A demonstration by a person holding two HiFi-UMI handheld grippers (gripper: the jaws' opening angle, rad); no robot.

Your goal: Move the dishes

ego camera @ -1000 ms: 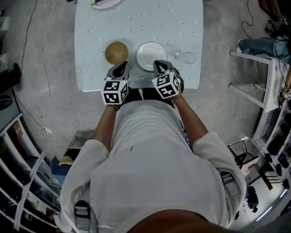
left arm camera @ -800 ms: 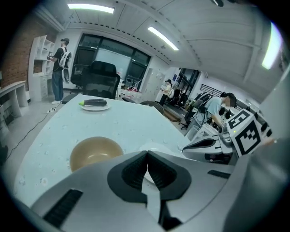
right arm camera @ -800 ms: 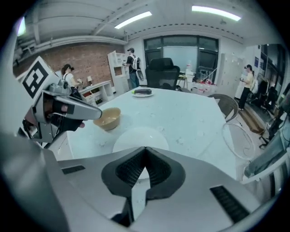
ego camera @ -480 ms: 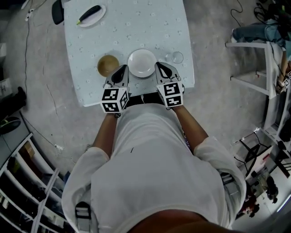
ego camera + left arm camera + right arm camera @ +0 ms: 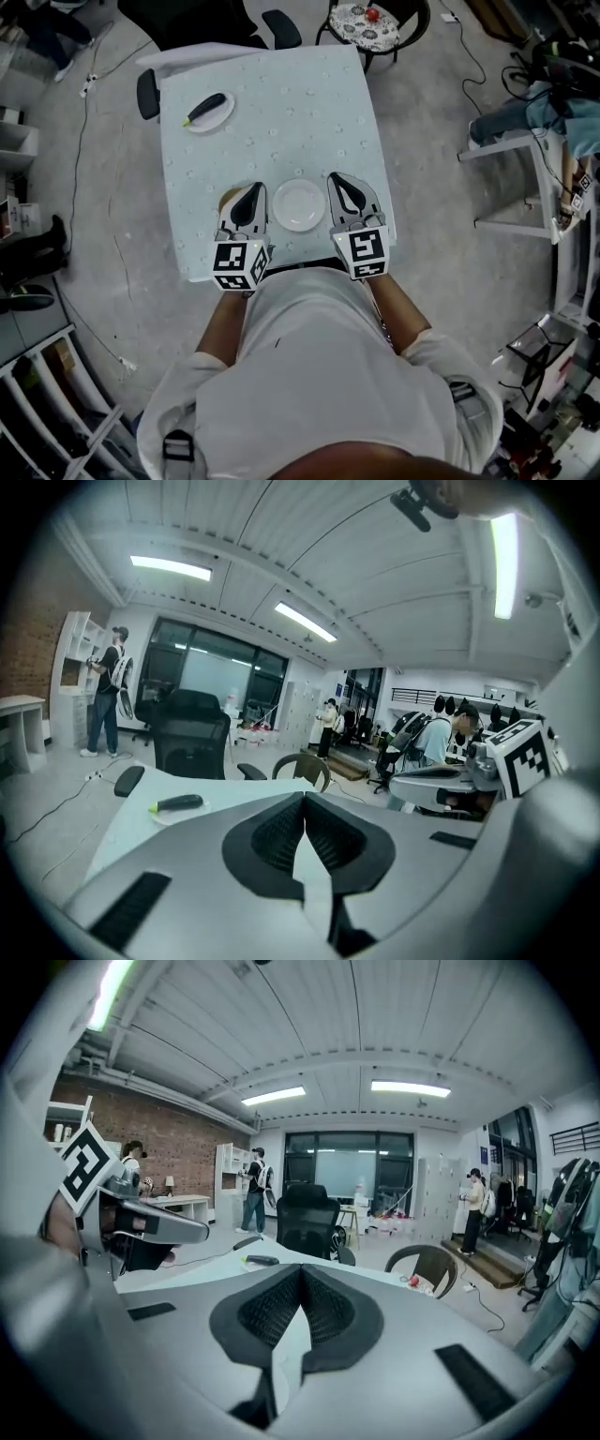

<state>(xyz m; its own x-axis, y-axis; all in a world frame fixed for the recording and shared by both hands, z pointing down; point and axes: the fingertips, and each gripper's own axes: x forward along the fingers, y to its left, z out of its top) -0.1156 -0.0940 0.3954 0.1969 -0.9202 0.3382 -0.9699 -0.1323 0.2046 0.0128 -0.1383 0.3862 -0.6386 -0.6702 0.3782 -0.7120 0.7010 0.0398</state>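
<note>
the only print i can make out is on the two marker cubes, the left one [image 5: 236, 265] and the right one [image 5: 367, 251]: bold black-and-white square patterns, no letters or brand that i can read.

the dishes sit on a counter [image 5: 281, 103] covered with a pale blue cloth sprinkled with small light motifs. the white dish [image 5: 299, 204] is round, plain and glossy, and stands near the counter's near edge. just to its left is a brown bowl [image 5: 226, 200], of which only a sliver shows beside the left gripper [image 5: 253, 190]. well apart, toward the far left corner, a small white plate [image 5: 225, 117] carries a long dark vegetable [image 5: 205, 108] with a yellow-green end.

from the head view the left gripper and the right gripper [image 5: 339, 180] flank the white dish, one on either side, both pointing away from me across the counter. in each gripper's own view the ribbed black jaws are together at the tips with nothing between them; only the pale cloth shows through the slit lower down.

beyond the counter stand a black office chair [image 5: 307, 1215] and a round side table [image 5: 356, 28] with a small red thing [image 5: 372, 13] on it.
</note>
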